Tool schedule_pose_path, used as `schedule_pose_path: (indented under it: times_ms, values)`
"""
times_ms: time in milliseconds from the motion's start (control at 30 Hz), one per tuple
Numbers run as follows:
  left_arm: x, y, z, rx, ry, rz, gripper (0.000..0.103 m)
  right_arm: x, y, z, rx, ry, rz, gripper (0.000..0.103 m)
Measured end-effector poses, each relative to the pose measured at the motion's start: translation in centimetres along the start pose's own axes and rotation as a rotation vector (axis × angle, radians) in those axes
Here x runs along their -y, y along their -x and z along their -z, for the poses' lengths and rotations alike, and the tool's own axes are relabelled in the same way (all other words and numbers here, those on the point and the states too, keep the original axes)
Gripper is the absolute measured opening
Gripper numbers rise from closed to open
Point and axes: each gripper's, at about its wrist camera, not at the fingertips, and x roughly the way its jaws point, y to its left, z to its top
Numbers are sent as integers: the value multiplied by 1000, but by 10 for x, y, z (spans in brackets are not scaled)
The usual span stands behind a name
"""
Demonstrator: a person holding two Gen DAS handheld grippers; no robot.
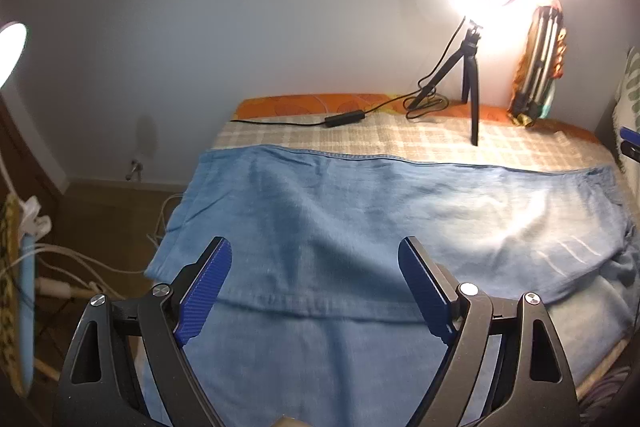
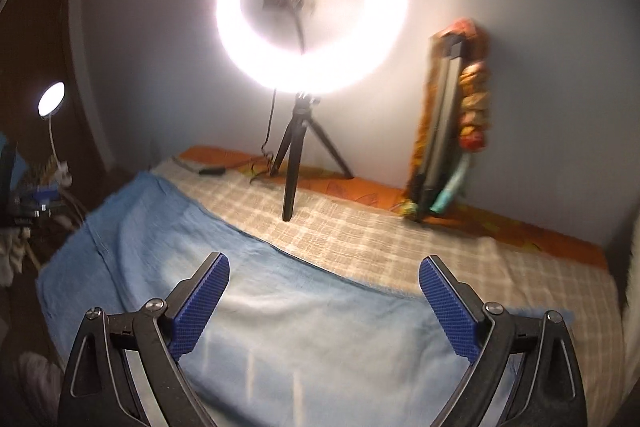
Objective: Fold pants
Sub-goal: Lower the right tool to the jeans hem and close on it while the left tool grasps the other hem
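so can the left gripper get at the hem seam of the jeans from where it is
Probably yes. The left gripper is open and empty above the jeans, and the hem seam runs across the cloth between its fingers, with nothing lying over it.

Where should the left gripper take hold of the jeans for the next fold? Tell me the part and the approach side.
Probably the hem end of the jeans, hanging over the bed's left edge. Bring the open left gripper in from that side: the edge there lies free and flat.

Ring light (image 2: 312,7) on tripod (image 2: 292,163), checked cloth (image 2: 360,239).
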Motion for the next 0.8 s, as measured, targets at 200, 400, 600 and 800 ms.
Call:
schedule_pose_path:
  times_ms: [200, 400, 600, 800]
  values:
    - [-4, -59, -12, -75, 9, -5, 80, -8, -91, -5, -153, 55, -123, 80]
    - [-8, -105, -7, -143, -1, -20, 72, -27, -174, 3, -267, 92, -217, 77]
    - [-16, -133, 0, -182, 17, -24, 69, -41, -215, 4, -303, 122, -256, 77]
    - [-26, -148, 6, -216, 70, -17, 69, -50, -241, 8, -366, 176, -238, 84]
